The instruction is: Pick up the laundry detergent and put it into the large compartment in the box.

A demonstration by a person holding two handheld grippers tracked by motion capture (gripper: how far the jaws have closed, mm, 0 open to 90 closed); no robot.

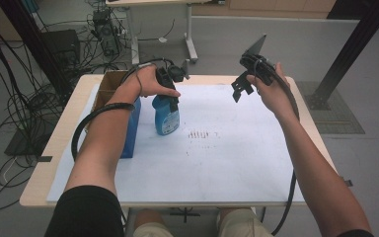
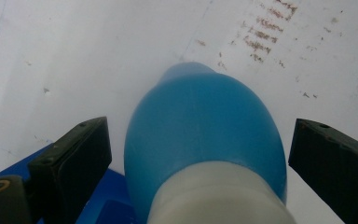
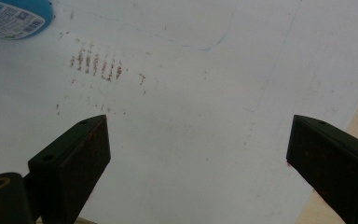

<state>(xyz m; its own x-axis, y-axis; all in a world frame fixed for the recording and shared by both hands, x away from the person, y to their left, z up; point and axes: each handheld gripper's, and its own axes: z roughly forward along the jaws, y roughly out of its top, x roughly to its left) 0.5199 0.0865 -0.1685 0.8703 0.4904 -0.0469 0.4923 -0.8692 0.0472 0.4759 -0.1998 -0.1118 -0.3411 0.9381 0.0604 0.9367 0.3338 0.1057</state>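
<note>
Left gripper (image 2: 198,154) jaws wide, straddling blue bottle (image 2: 200,126) without touching | bottle upright on white sheet (image 1: 227,148), beside blue box (image 1: 131,131) | right gripper (image 3: 198,154) wide apart, raised

Your left gripper (image 1: 171,101) and right gripper (image 1: 240,90) are both black, each with two blocky, flat-faced jaws showing small screw holes. A thick black cable (image 1: 90,122) loops off your left forearm; another trails under your right arm. You wear short black sleeves (image 1: 86,210) and light khaki shorts (image 1: 150,230).
</note>
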